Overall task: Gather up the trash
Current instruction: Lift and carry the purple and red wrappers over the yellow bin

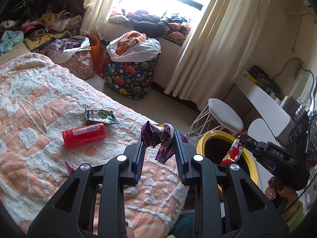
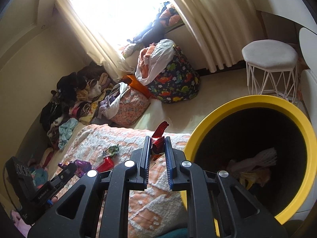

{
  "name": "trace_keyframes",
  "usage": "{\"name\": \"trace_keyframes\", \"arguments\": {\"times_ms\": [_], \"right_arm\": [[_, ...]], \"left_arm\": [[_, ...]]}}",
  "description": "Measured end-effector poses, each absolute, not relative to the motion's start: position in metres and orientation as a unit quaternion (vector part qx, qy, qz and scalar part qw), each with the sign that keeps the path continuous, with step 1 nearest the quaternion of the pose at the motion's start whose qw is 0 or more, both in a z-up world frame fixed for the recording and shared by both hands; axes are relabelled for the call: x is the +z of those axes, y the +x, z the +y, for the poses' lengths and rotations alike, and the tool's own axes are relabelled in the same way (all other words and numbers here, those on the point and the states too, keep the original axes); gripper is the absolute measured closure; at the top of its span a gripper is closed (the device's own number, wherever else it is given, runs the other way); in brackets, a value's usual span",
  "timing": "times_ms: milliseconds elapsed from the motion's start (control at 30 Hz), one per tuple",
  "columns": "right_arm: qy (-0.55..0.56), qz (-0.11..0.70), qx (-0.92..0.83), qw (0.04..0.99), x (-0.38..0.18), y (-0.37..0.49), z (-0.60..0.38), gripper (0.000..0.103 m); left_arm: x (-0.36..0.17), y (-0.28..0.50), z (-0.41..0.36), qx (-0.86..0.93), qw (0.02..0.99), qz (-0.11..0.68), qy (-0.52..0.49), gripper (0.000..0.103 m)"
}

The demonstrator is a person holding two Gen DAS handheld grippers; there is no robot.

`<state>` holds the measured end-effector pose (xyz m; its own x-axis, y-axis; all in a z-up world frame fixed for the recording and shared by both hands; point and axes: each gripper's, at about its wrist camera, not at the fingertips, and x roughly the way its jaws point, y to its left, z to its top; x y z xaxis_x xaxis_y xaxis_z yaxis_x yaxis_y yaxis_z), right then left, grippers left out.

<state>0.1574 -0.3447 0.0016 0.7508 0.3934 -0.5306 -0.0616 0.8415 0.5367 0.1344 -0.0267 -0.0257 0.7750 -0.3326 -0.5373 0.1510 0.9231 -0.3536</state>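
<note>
Foil fills both claws: the left gripper [image 1: 158,138] pinches a purple wrapper [image 1: 158,136], the right gripper [image 2: 156,144] a red wrapper [image 2: 158,136] (already over the rim), both raised toward the yellow bin [image 2: 247,103] beside the bed [image 1: 39,99], likely for dropping.

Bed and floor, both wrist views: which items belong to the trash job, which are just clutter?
Job:
- purple wrapper, held in left gripper
- red wrapper, held in right gripper
- yellow-rimmed bin
- green wrapper and red bottle, lying on the bed

Clutter:
- dinosaur-print hamper
- white stool
- clothes pile
- blanket
</note>
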Motion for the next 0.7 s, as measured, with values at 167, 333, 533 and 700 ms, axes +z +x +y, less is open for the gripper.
{"name": "trace_keyframes", "arguments": {"times_ms": [167,333,533,700], "right_arm": [[0.267,0.321,0.104,0.903,0.001,0.158,-0.369,0.089],[0.278,0.318,0.085,0.903,0.0,0.159,-0.39,0.089],[0.281,0.311,0.066,0.906,-0.002,0.156,-0.404,0.089],[0.282,0.305,0.051,0.908,-0.002,0.151,-0.412,0.089]], "left_arm": [[-0.023,0.133,-0.043,-0.147,0.929,0.311,-0.137,0.082],[-0.021,0.132,-0.06,-0.161,0.928,0.312,-0.126,0.082],[-0.02,0.131,-0.081,-0.179,0.925,0.315,-0.114,0.082],[-0.019,0.13,-0.099,-0.193,0.923,0.316,-0.102,0.082]]}}
